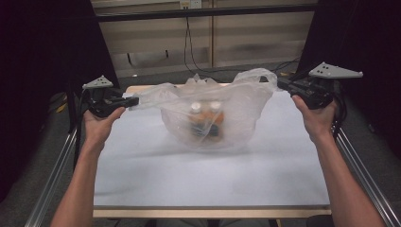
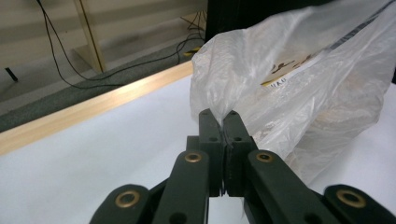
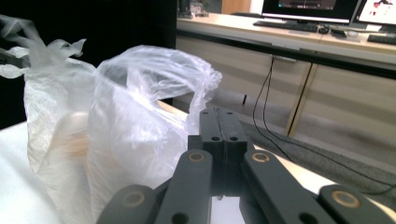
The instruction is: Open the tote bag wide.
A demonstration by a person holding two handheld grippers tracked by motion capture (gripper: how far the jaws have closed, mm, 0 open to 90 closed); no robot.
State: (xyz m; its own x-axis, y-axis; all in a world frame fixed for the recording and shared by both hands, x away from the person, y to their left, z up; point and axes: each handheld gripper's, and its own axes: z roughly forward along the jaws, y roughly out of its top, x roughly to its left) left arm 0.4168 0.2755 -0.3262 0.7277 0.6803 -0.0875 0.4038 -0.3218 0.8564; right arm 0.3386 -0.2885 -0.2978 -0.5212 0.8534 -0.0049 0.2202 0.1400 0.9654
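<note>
A clear plastic bag [image 1: 208, 113] sits on the white table [image 1: 208, 175], stretched wide between both hands. Inside it I make out two bottles with white caps [image 1: 204, 108] and something dark and orange. My left gripper [image 1: 135, 100] is shut on the bag's left edge; in the left gripper view the film [image 2: 289, 79] runs into the closed jaws of that gripper [image 2: 222, 119]. My right gripper [image 1: 280, 83] is shut on the bag's right handle, and in the right gripper view the handle loop [image 3: 154, 93] is pinched at this gripper's tip [image 3: 218, 114].
Metal rails [image 1: 364, 175] run along both table sides. Beyond the far wooden edge [image 2: 93, 109] lie grey floor and black cables [image 1: 189, 47]. A desk with monitors [image 3: 303, 9] stands behind in the right gripper view. Bare tabletop lies in front of the bag.
</note>
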